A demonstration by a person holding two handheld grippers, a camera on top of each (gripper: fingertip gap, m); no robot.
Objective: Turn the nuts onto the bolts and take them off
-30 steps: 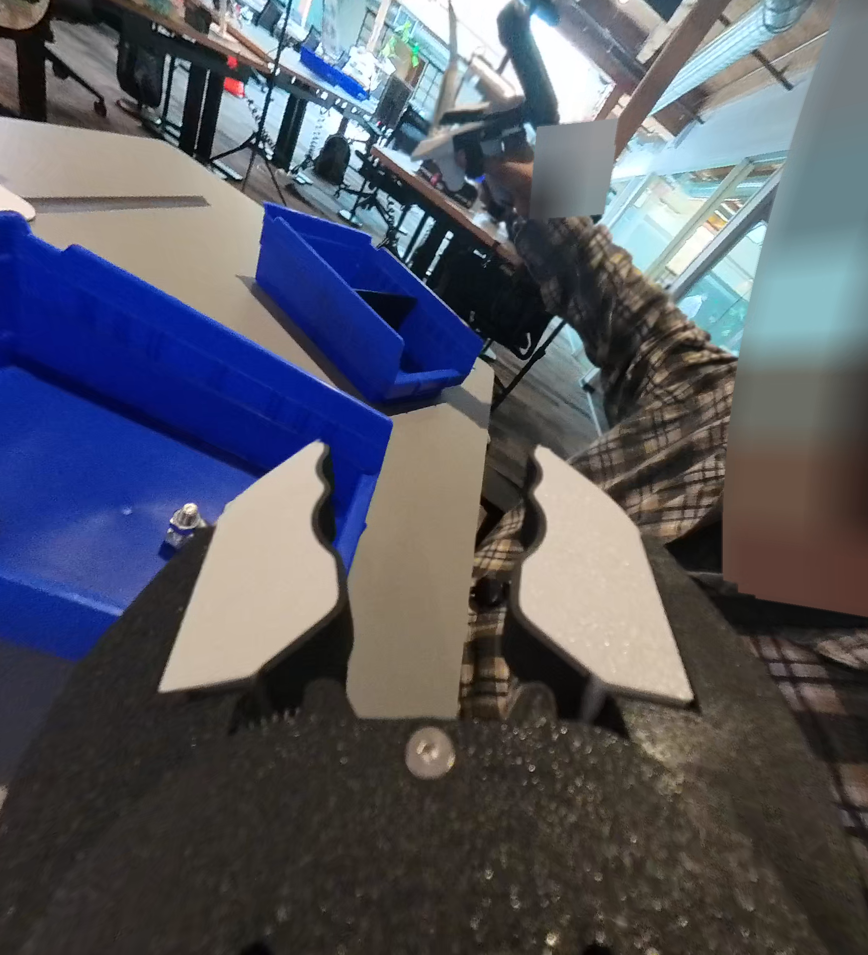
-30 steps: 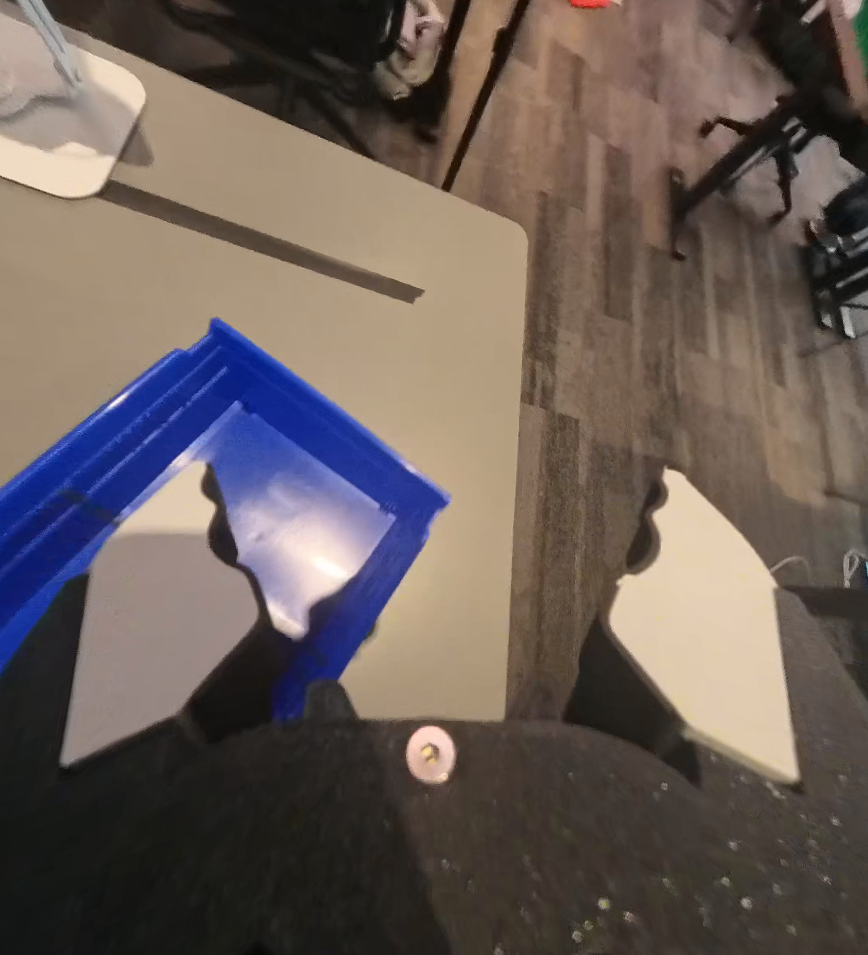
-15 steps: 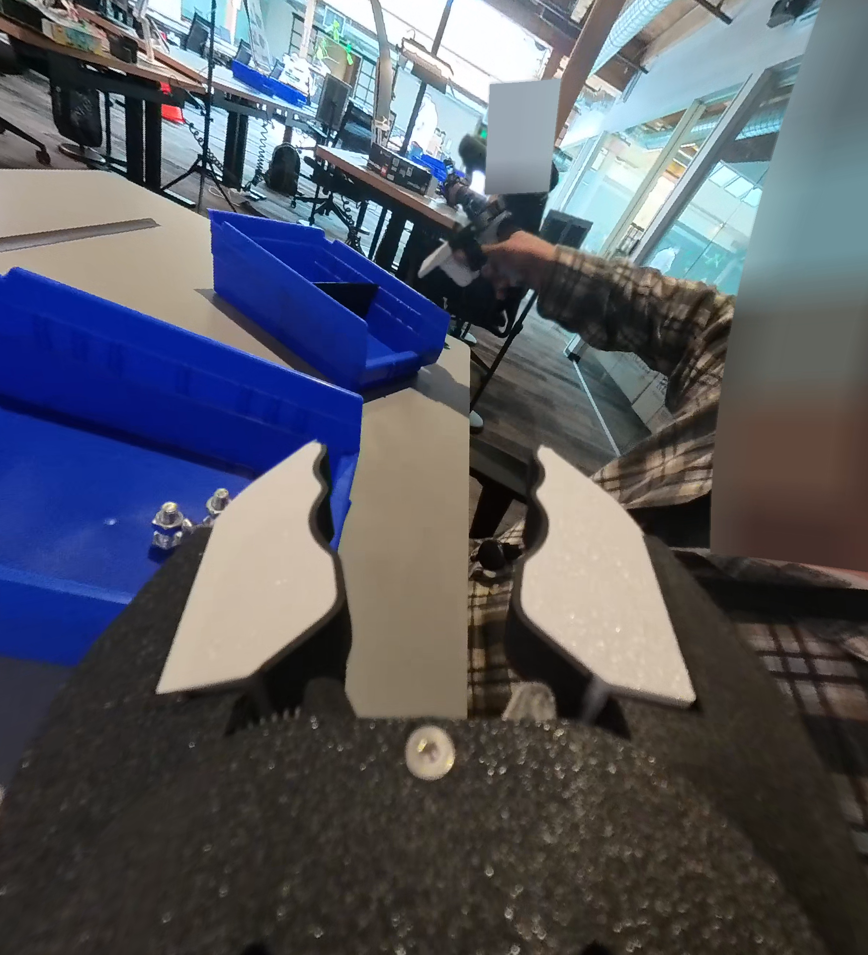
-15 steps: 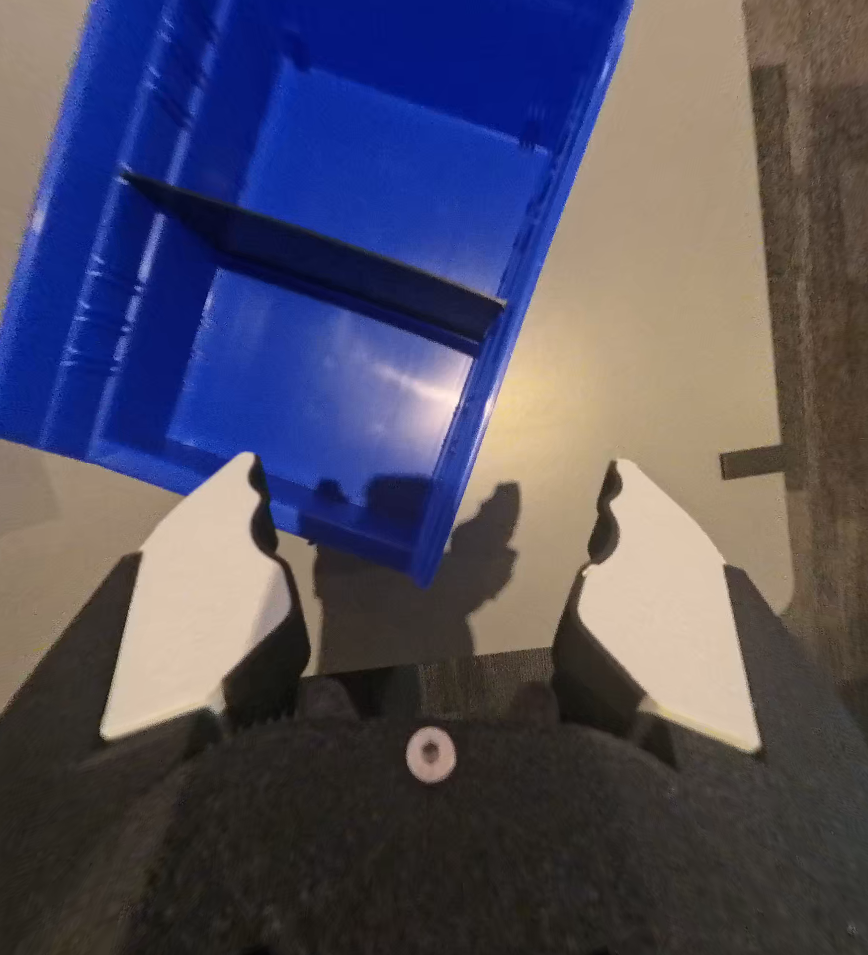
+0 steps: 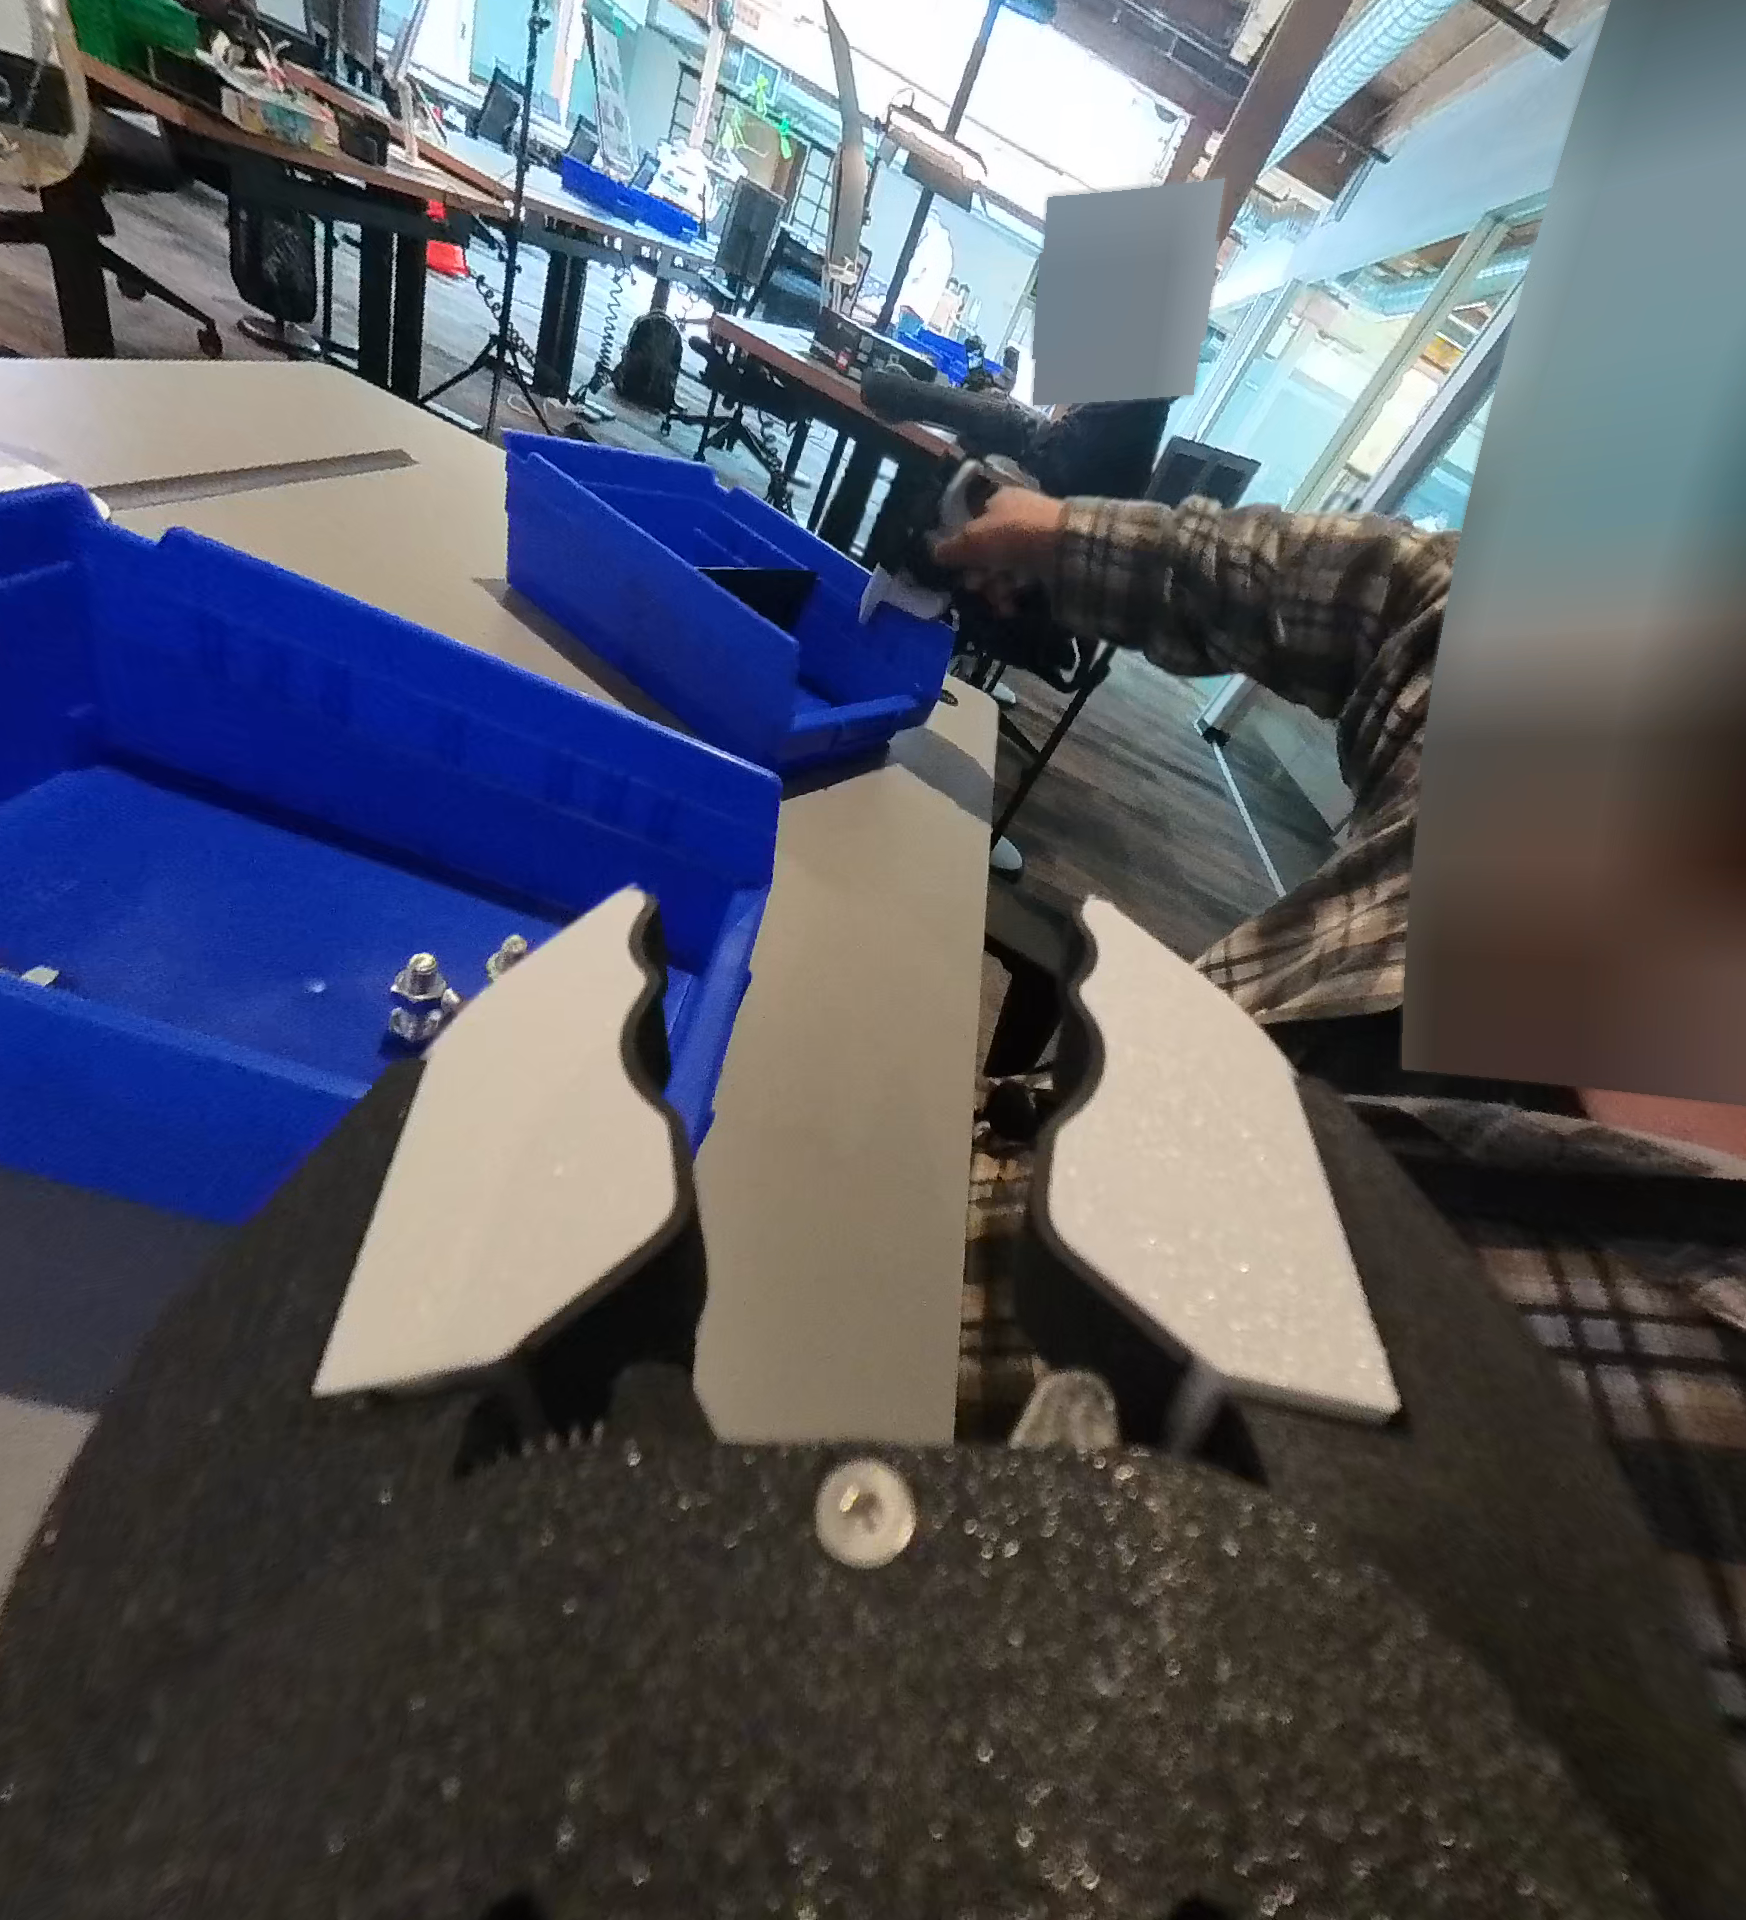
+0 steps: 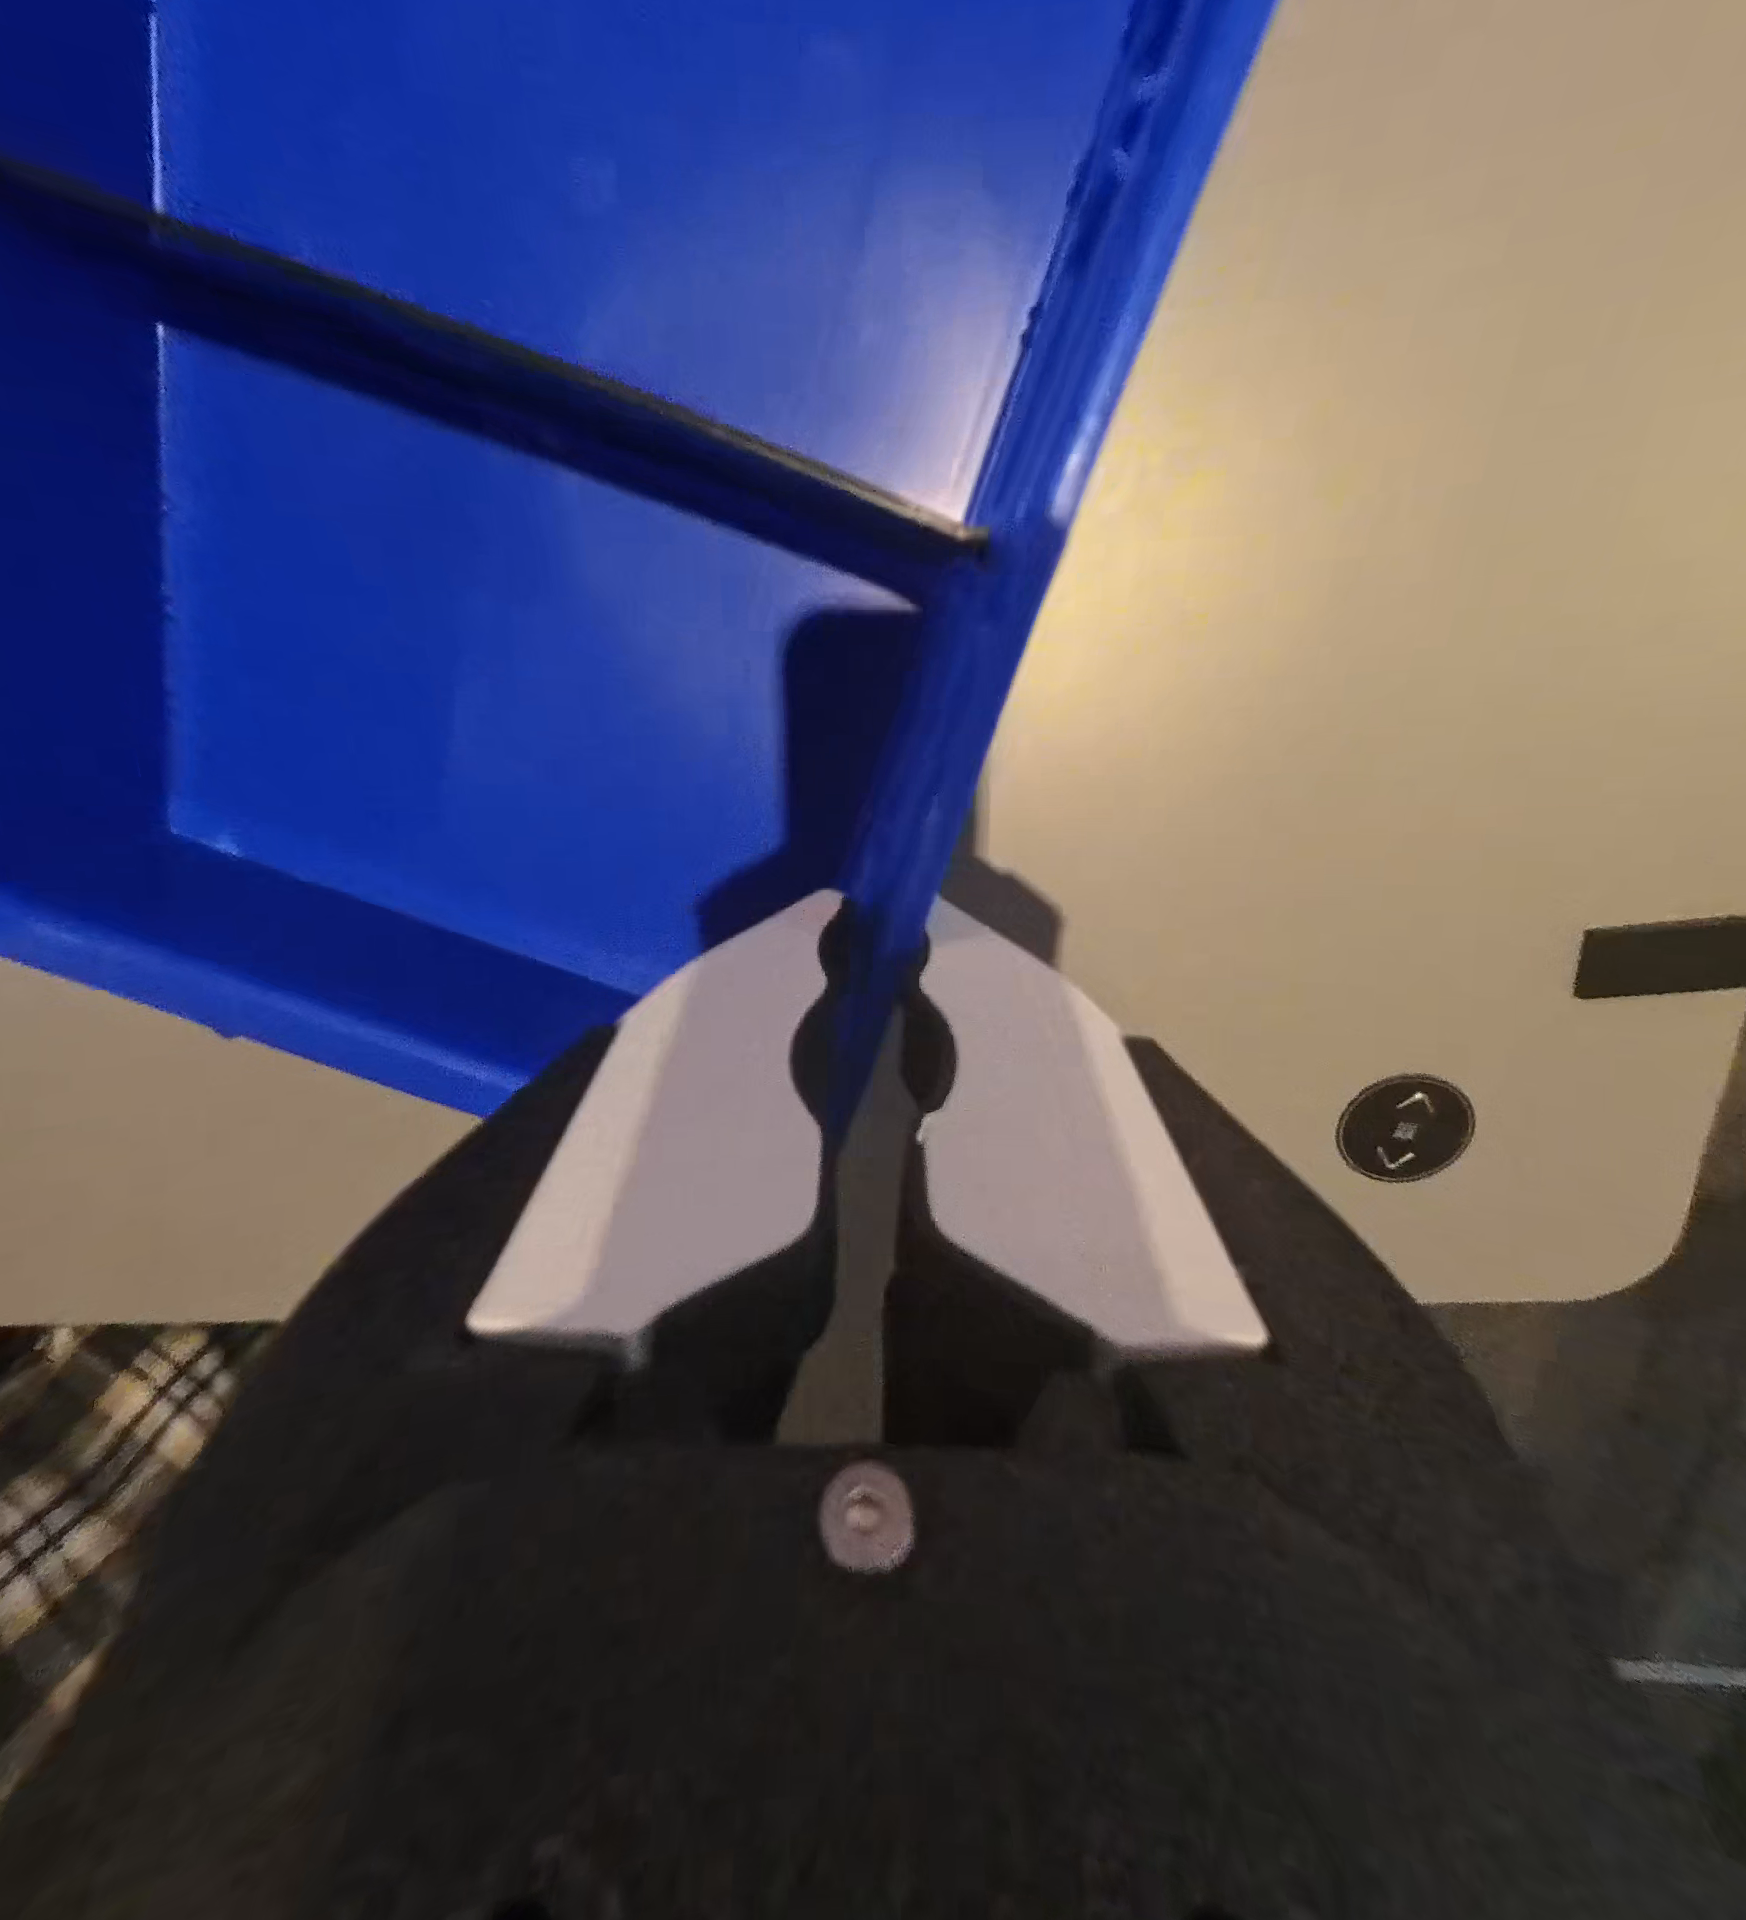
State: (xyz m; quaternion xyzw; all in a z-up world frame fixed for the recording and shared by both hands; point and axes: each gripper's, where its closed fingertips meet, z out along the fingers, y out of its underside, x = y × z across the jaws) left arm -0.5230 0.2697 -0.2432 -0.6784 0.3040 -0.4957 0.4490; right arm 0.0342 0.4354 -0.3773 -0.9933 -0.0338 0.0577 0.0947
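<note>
A large blue bin (image 5: 329,707) stands on the grey table at the left and holds several silver bolts with nuts (image 5: 420,1000), with more at its left (image 5: 7,964). My left gripper (image 5: 864,914) is open and empty, hovering by that bin's right corner over the table edge. A smaller blue bin (image 5: 620,582) with a black divider (image 6: 536,343) stands farther back. My right gripper (image 6: 879,925) is shut on that bin's right side wall (image 6: 1004,520) near its front corner. It also shows far off in the left wrist view (image 5: 910,592), held by a hand in a plaid sleeve.
The table (image 6: 1368,520) ends just right of the small bin, with a round black button (image 6: 1406,1127) and a dark slot (image 6: 1679,961) near its corner. The visible compartments of the small bin are bare. A plaid-clad arm (image 5: 1264,603) crosses the right side. The tips of one gripper are about 60 centimeters away from the tips of the other.
My right gripper has swung over the small bin, come down at its right wall and closed on it. My left gripper stays open and has turned slightly, bringing more bolts into view.
</note>
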